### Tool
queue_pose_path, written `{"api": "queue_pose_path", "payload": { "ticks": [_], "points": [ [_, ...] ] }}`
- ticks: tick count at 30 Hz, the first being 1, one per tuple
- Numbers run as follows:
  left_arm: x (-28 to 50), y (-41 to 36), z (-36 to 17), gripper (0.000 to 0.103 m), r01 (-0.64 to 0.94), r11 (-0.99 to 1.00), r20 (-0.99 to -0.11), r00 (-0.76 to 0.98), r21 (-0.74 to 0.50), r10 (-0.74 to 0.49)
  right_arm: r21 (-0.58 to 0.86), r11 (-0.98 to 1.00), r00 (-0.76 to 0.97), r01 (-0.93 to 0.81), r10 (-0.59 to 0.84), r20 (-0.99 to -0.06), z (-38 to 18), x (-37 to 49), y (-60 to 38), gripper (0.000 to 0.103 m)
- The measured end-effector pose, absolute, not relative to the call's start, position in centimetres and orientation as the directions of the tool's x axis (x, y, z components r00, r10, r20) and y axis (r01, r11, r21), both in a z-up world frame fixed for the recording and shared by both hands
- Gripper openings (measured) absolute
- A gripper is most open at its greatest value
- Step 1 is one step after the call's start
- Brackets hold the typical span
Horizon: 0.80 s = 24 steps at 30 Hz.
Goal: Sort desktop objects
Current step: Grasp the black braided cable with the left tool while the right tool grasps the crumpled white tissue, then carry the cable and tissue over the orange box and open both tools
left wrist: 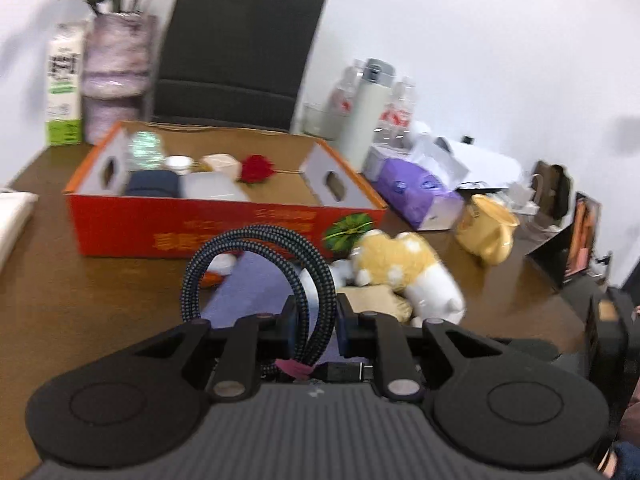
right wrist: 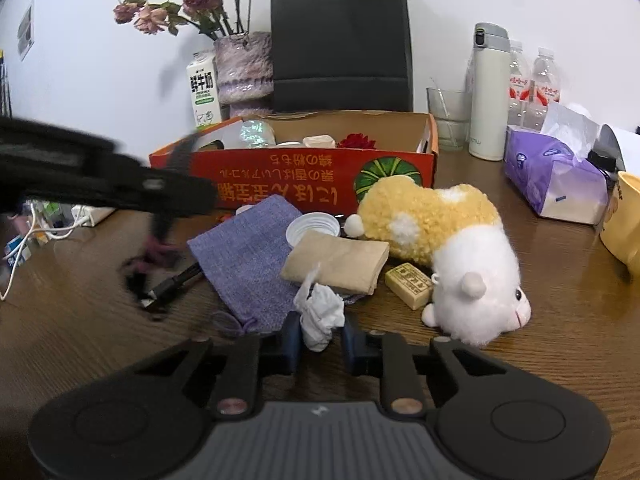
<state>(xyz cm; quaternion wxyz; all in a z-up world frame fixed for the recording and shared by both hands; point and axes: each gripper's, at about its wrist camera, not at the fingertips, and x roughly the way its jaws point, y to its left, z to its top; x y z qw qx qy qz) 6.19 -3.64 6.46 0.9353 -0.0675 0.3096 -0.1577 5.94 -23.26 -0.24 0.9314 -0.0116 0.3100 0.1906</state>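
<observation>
1. Braided dark cable [left wrist: 256, 256], coiled in a loop, is pinched between the pads of the left gripper [left wrist: 316, 326]; its plug end and a pink tie lie just behind the pads; the coil is lifted off the desk [left wrist: 80, 300].
2. White crumpled tissue [right wrist: 320, 316] is pinched in the right gripper [right wrist: 320, 340], low over the desk's near edge.
3. Just beyond the tissue lie a purple pouch [right wrist: 244, 256], a folded tan napkin [right wrist: 340, 262] and a small tan block [right wrist: 410, 282]; a white lid [right wrist: 314, 228] touches the napkin's far side.
4. A yellow-and-white plush [right wrist: 440, 240] lies on its side to the right of the napkin, touching the block.
5. The left gripper shows blurred at the left of the right wrist view, with the cable's plug hanging under it.
6. An orange box [right wrist: 280, 184] stands past the pile, mid-desk; in it sit a red flower [left wrist: 256, 168] and a few small containers.
7. A tissue pack [right wrist: 556, 180] is right of the box; a yellow mug [left wrist: 486, 228] stands near the right edge.
8. Along the far edge stand a milk carton [right wrist: 204, 92], a vase [right wrist: 244, 68], a black bag [right wrist: 340, 40], a glass [right wrist: 446, 116], a flask [right wrist: 488, 92] and bottles [right wrist: 532, 80].
</observation>
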Motion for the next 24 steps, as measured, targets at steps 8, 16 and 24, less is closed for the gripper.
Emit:
{"api": "queue_pose_path", "payload": {
  "ticks": [8,16,24],
  "points": [
    [2.8,-3.0,5.1,0.019,0.182,0.972,-0.596,0.767,-0.151,-0.236,0.121,0.934,0.754,-0.337,0.345,-0.56,-0.1,5.6,-23.7,0.019],
    [0.0,-2.0,4.4,0.019,0.162,0.976,-0.601,0.769,-0.147,-0.218,0.168,0.93,0.761,-0.327,0.364,-0.536,0.0,5.2,-24.4,0.019],
    [-1.3,-0.6,4.9,0.019,0.142,0.977,-0.575,0.791,-0.156,-0.207,0.178,0.919,0.764,-0.352,0.392,-0.512,0.1,4.8,-24.4,0.018]
  ]
}}
